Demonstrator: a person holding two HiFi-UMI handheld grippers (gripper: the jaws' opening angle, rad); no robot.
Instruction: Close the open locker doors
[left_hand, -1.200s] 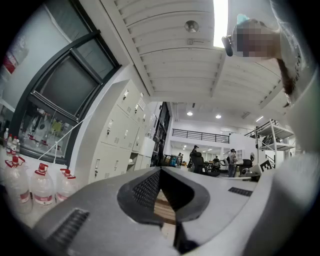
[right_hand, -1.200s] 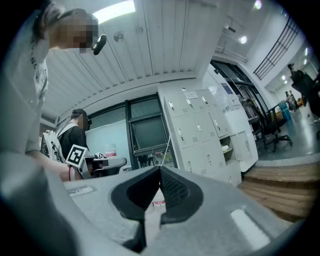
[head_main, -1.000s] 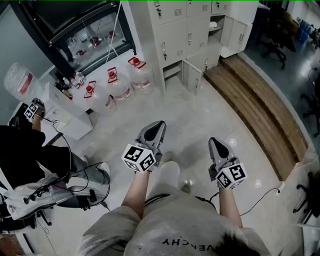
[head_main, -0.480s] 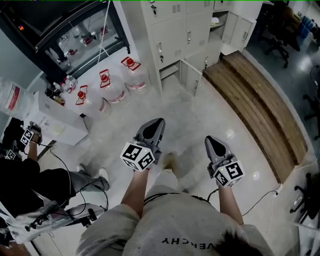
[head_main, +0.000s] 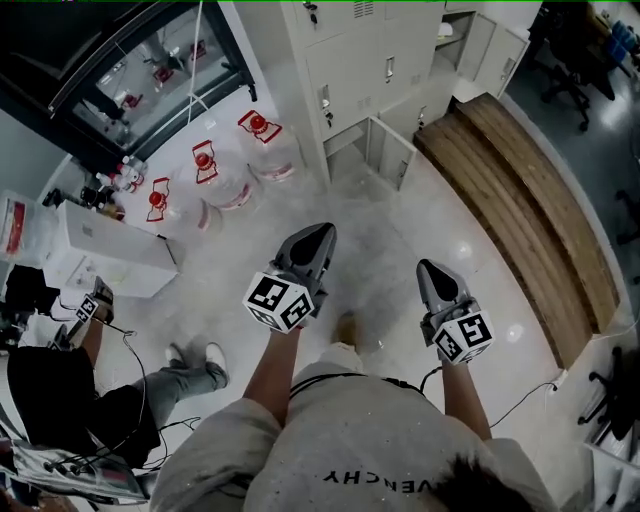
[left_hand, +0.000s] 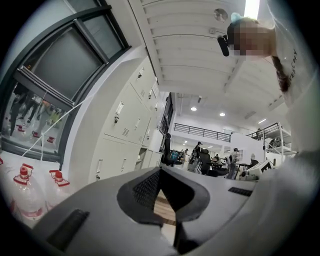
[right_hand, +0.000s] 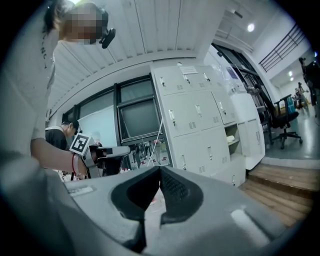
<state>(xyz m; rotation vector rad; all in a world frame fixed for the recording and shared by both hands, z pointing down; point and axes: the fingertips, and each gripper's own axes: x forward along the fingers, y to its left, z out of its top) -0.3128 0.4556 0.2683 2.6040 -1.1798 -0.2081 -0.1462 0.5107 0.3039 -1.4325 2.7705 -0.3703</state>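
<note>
Well, head view: how far along?
— Not begun, it seems: the low locker door (head_main: 388, 155) gapes, well ahead of the person.
Left gripper view?
— Left hand-held gripper (left_hand: 160, 172) pressed together, empty.
Right gripper view?
— Right hand-held gripper (right_hand: 160, 170) likewise; upper door (right_hand: 252, 137) open on the lockers (right_hand: 200, 125).

The person wears a grey short-sleeved T-shirt (head_main: 340, 440) with dark lettering. The left gripper (head_main: 321, 233) and right gripper (head_main: 430, 268) are grey tapered shells, each bearing a white cube (head_main: 279, 301) of black square markers. Thin black cable (head_main: 405, 383) loops at the waist.
</note>
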